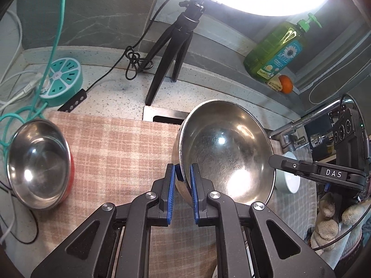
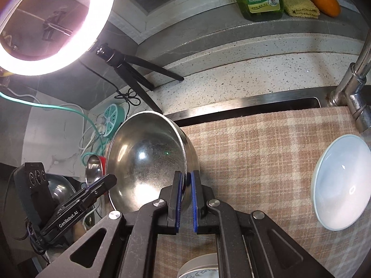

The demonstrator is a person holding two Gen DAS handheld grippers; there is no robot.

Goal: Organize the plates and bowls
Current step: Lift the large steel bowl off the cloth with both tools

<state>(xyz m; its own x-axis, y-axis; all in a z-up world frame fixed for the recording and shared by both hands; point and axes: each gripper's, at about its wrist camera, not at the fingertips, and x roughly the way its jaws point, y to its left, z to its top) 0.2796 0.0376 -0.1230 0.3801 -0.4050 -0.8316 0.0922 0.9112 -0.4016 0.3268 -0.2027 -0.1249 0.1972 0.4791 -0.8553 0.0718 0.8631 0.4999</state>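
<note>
A large steel bowl is held tilted above the plaid cloth. My left gripper is shut on its left rim. My right gripper is shut on the opposite rim of the same bowl; it also shows in the left wrist view. A smaller steel bowl with a red outside sits at the cloth's left edge, and shows small in the right wrist view. A pale white bowl lies on the cloth at the right, also visible behind the big bowl.
A ring light on a black tripod stands at the back. A teal power strip with cables sits back left. A faucet rises at the right. Green soap bottle and an orange sit on the ledge. A patterned dish lies below.
</note>
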